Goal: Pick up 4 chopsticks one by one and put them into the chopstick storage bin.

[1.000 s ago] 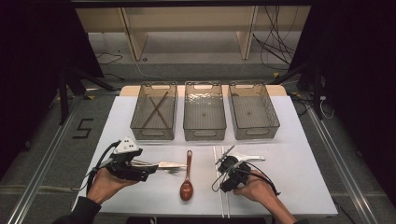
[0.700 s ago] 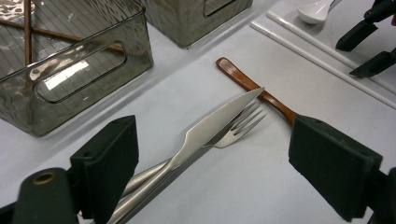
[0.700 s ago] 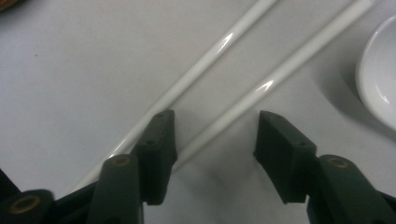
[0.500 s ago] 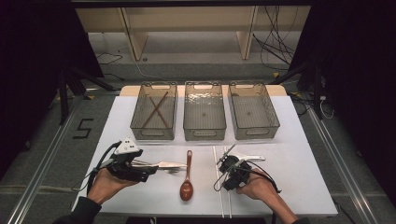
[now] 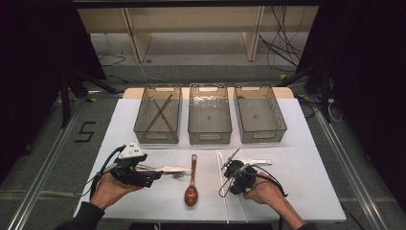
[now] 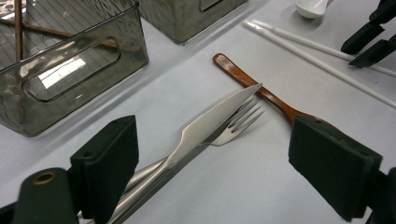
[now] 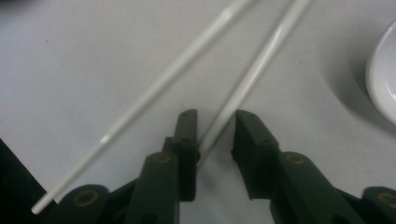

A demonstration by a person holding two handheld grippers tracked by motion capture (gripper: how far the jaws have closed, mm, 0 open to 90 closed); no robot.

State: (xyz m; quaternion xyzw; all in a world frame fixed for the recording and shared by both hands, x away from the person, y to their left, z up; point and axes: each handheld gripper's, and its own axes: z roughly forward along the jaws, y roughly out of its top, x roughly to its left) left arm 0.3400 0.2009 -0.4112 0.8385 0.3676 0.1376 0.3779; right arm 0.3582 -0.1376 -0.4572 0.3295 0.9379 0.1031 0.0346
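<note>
Two slim white plastic chopsticks (image 7: 243, 88) lie near the front of the white table (image 5: 311, 182), right of centre, fanning apart toward the far side. The right tool (image 7: 215, 135) straddles one of them; its jaws have just been closing and stand narrowly apart, the stick touching one pad with a gap left at the other. Just right of it lies one white spoon (image 7: 383, 74). The left tool (image 6: 224, 163) stands wide open over one steel knife (image 6: 205, 126) lying across one steel fork (image 6: 238, 123); one brown wooden spoon (image 5: 192, 184) lies between the tools. Three smoky clear plastic bins line the far side: the left bin (image 5: 143, 128) holds two brown chopsticks (image 5: 160, 112), crossed.
</note>
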